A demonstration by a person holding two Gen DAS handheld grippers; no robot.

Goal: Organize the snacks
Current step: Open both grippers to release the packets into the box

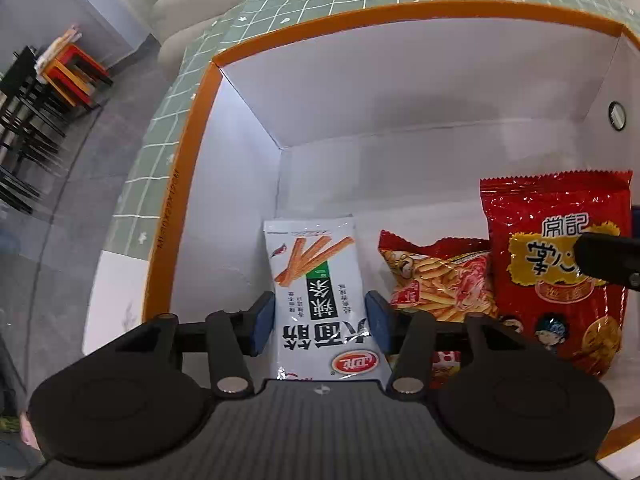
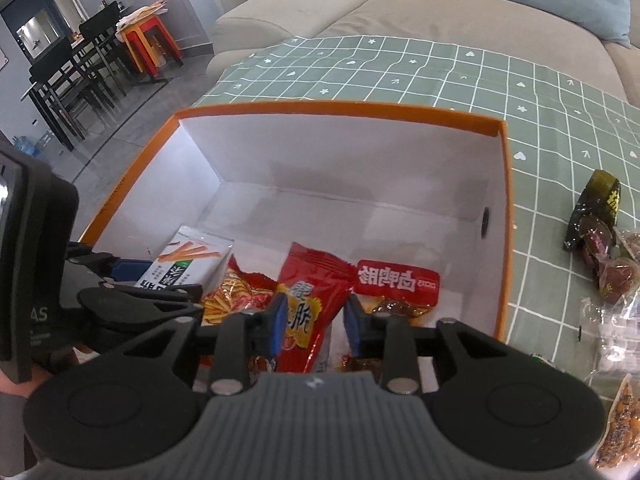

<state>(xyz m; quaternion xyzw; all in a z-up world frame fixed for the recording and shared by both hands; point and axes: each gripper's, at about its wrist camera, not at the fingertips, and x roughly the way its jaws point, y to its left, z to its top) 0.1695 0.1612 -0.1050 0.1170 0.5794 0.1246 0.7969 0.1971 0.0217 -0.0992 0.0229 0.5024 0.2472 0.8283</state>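
two grippers work inside an orange-rimmed cardboard box w/ white inner walls (image 2: pixel 360 152), which sits on a green grid-patterned tablecloth (image 2: pixel 440 72). left gripper (image 1: pixel 319 322) has its blue pads on either side of a white snack pouch printed w/ orange sticks (image 1: pixel 316 300); pads touch both edges of the pouch, so it's clamped on it, pouch standing upright near the box's left wall. right gripper (image 2: pixel 315 322) has its blue pads around a tall red foil snack bag w/ yellow label (image 2: pixel 308 312); left pad touches the bag, right pad looks a bit off it, so can't tell if the grip is firm. bag stands roughly upright, mid-box. betw. the two lies a red-and-yellow packet showing fries (image 1: pixel 436 280), tilted, just beside the white pouch. to the right in the box lies a flat red packet w/ white lettering (image 2: pixel 398 282). outside the box, on the cloth at right, a black-and-yellow wrapper w/ dark brown snacks (image 2: pixel 596 220) and clear-wrapped pieces (image 2: pixel 612 336). grey sofa (image 2: pixel 320 8) behind.
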